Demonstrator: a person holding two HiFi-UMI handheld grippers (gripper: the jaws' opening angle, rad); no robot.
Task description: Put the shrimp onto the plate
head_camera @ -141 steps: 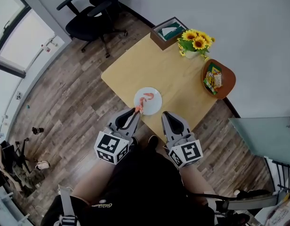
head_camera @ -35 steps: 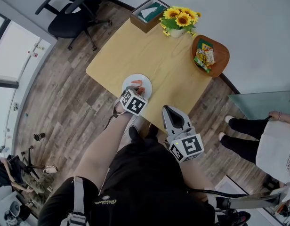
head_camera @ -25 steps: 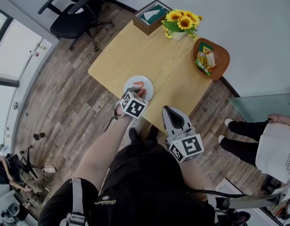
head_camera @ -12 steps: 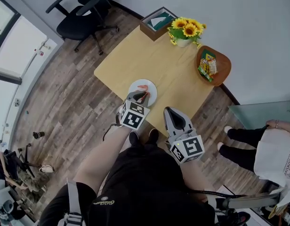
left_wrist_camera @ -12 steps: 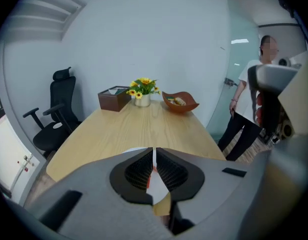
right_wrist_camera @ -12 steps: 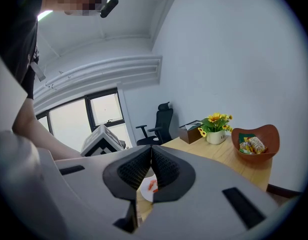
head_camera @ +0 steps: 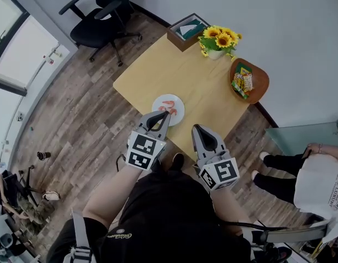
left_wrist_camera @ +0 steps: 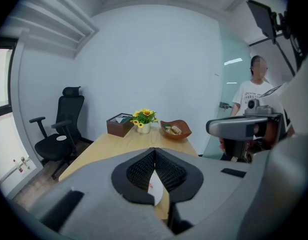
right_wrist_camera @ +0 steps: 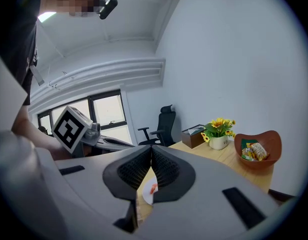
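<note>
A white plate [head_camera: 174, 101] lies near the wooden table's [head_camera: 204, 89] front edge, and orange shrimp [head_camera: 164, 108] lie on it. My left gripper [head_camera: 166, 114] hangs just short of the plate's near rim, jaws shut and empty. To its right, my right gripper [head_camera: 196, 128] hovers at the table's front edge, also shut and empty. In the left gripper view the gripper [left_wrist_camera: 154, 150] shows a sliver of the plate [left_wrist_camera: 157, 188] below its closed tips. Under the gripper [right_wrist_camera: 152, 148] in the right gripper view are the plate [right_wrist_camera: 146, 196] and a shrimp [right_wrist_camera: 153, 188].
At the table's far side stand a sunflower vase [head_camera: 219, 41], a brown tissue box [head_camera: 187, 30] and a wooden bowl of snack packets [head_camera: 249, 85]. A black office chair [head_camera: 100, 15] stands beyond the table. A person [head_camera: 317, 174] stands at the right by a glass panel.
The left gripper, which carried a shrimp over the plate, has drawn back toward me and off the plate, leaving the shrimp there. The right gripper has hardly moved.
</note>
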